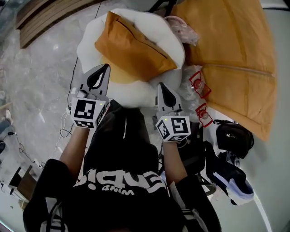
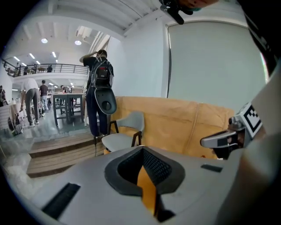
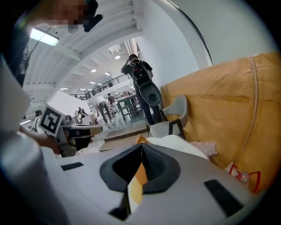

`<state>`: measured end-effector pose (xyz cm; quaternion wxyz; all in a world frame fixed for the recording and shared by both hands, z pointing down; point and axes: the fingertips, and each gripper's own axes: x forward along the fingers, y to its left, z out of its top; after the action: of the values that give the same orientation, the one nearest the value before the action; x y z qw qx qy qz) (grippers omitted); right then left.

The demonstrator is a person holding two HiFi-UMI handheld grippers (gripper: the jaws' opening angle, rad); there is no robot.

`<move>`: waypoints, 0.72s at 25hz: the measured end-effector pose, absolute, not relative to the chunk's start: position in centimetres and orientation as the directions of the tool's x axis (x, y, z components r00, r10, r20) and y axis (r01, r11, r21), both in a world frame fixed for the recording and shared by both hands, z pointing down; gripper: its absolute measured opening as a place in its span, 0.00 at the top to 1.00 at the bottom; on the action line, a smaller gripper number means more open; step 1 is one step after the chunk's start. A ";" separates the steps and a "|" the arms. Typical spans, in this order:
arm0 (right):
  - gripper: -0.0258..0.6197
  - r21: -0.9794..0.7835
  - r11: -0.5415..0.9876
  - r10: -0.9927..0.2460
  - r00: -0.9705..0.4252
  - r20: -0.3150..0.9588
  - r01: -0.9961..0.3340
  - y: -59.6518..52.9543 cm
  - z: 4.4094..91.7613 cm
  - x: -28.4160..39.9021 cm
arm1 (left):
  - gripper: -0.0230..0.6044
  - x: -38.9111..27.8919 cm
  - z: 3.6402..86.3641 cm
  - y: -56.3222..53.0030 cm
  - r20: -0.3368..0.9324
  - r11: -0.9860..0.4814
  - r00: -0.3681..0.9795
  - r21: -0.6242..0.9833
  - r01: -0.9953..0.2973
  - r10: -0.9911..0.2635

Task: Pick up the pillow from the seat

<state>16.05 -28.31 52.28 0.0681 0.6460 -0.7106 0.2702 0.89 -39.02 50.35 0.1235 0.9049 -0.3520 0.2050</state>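
Note:
An orange pillow [image 1: 133, 47] lies tilted on a round white seat [image 1: 131, 94]. My left gripper [image 1: 104, 69] hovers at the pillow's near left corner with its jaws shut and nothing between them. My right gripper [image 1: 162, 86] hangs over the seat's near right edge, also shut and empty. In the left gripper view the closed jaws [image 2: 142, 151] point level across the room, and a strip of the orange pillow [image 2: 147, 184] shows below them. The right gripper view shows shut jaws [image 3: 141, 147], the pillow [image 3: 138, 178] beneath and the white seat [image 3: 175, 143] ahead.
A big orange-covered couch [image 1: 235, 59] fills the right side. Plastic bottles with red labels [image 1: 199, 84] and a black bag [image 1: 233, 136] lie beside the seat. Wooden steps [image 1: 45, 13] are at far left, cables [image 1: 68, 122] on the floor. A grey chair [image 2: 125, 132] and a standing person [image 2: 99, 96] are ahead.

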 end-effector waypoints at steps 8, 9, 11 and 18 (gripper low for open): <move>0.93 -0.302 -0.044 -0.896 -0.096 0.434 -0.952 -30.9 56.0 17.8 | 0.95 1.9 53.8 -42.3 0.451 -0.728 0.691 0.123 -0.675 -0.564; 0.93 -0.305 -0.059 -0.898 -0.084 0.433 -0.951 -31.3 56.4 18.2 | 0.95 2.1 54.2 -42.8 0.456 -0.730 0.693 0.125 -0.671 -0.558; 0.93 -0.311 -0.088 -0.902 -0.057 0.429 -0.946 -32.0 57.4 19.2 | 0.95 2.5 55.1 -44.1 0.459 -0.737 0.696 0.120 -0.665 -0.552; 0.93 -0.288 -0.179 -0.850 0.001 0.526 -0.941 -33.7 67.9 22.6 | 0.95 3.2 64.3 -48.9 0.563 -0.765 0.656 0.066 -0.641 -0.502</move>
<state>22.62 -33.65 67.85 0.0734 0.7036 -0.6363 0.3077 3.19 -48.92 64.29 0.1307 0.9006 -0.3172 0.2668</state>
